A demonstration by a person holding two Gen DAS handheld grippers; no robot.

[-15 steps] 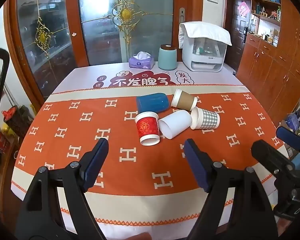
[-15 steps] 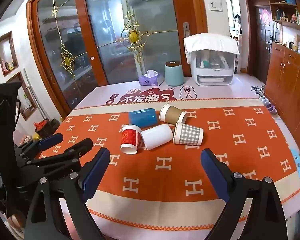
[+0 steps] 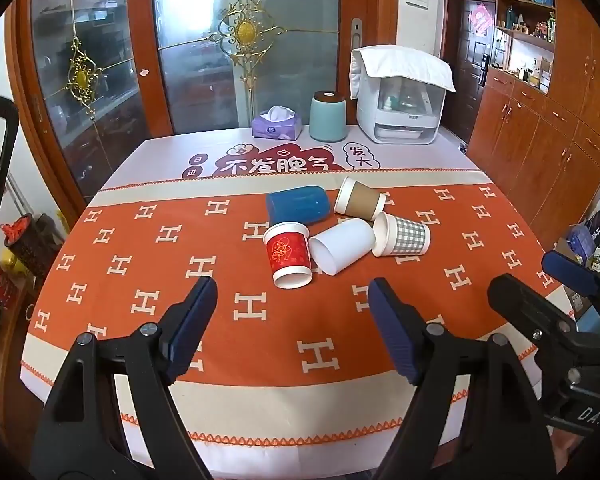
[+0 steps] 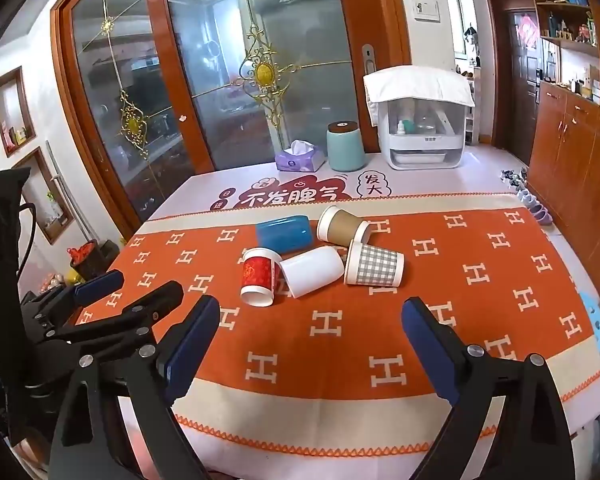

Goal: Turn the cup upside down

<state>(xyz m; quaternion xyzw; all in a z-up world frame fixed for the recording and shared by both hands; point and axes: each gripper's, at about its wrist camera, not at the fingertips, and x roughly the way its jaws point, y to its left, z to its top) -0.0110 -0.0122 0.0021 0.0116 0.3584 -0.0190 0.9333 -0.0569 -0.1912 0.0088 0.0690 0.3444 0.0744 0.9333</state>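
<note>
Left claw point(image 3: 292, 308) is spread wide and holds nothing, hovering above the near part of the worktop point(image 3: 340, 344), which carries an orange cloth with white H marks. Right claw point(image 4: 310, 324) is likewise spread wide and holds nothing; in the left wrist view it shows at the right edge, just beside the left claw. 5 cups lie in a tight cluster ahead of both claws, apart from every finger. The red cup point(image 3: 288, 254) is nearest, straight ahead of the left claw, lying tilted with its open mouth toward the claw. The white cup point(image 3: 344, 246) lies on its side just right of the red one and touches it, mouth toward the claw. The checked cup point(image 3: 402, 236) lies on its side right of the white cup, touching it, and sits ahead of the right claw point(image 4: 374, 266). The blue cup point(image 3: 298, 204) and the brown cup point(image 3: 358, 204) lie on their sides at the far side of the cluster. Farther ahead, at the far end of the worktop, stand a tissue box point(image 3: 277, 126), a pale green canister point(image 3: 327, 118) and a white appliance point(image 3: 400, 96) with a cloth draped on top.
</note>
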